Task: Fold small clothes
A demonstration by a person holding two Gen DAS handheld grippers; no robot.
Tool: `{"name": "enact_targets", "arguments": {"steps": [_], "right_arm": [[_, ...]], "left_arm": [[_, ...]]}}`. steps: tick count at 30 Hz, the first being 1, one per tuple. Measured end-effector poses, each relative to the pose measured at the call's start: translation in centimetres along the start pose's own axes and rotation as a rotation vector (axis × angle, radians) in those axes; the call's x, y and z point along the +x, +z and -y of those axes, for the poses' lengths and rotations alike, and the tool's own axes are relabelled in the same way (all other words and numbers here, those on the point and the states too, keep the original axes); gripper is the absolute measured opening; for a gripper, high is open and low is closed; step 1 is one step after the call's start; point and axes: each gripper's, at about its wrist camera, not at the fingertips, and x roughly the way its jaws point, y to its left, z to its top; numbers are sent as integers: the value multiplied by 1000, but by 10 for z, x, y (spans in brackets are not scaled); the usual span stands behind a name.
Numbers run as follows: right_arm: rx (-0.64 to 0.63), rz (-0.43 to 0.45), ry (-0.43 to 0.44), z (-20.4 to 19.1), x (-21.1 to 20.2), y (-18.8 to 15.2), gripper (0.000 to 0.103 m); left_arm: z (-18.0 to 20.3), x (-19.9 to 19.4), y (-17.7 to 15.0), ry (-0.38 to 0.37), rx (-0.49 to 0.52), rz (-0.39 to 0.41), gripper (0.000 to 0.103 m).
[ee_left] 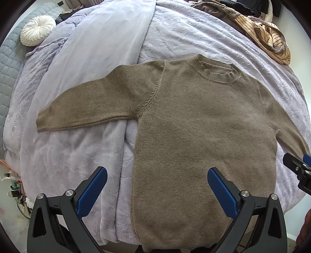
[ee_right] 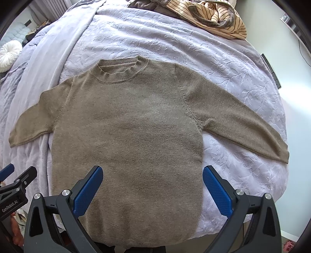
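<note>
Sweater [ee_left: 204, 132] in brown knit is lying flat and face up on a lavender blanket [ee_left: 77, 155] covering the bed, its round collar [ee_left: 216, 70] pointing away from the cameras and its hem nearest them. Both sleeves are stretching outward: the left sleeve [ee_left: 87, 109] is reaching across a paler fold of the blanket, and the right sleeve [ee_right: 239, 124] is slanting down toward the bed's right edge.

Left gripper [ee_left: 157, 186] is hovering above the hem, jaws spread wide and holding nothing, with one blue pad over the blanket and the other over the knit. Right gripper [ee_right: 152, 184] is hanging likewise over the lower body of the garment, jaws wide apart and empty; its right pad is sitting just past the sweater's side edge.

Striped clothes [ee_right: 213, 17] are lying in a heap at the far side, well apart from the sweater. A round white cushion [ee_left: 38, 30] is resting at the far left.
</note>
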Motion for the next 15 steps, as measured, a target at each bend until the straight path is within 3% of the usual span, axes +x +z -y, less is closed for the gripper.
{"name": "enact_targets", "arguments": {"steps": [15], "right_arm": [[-22, -14, -8, -18, 4, -3, 102]], "left_arm": [[-15, 11, -5, -18, -15, -7, 103]]}}
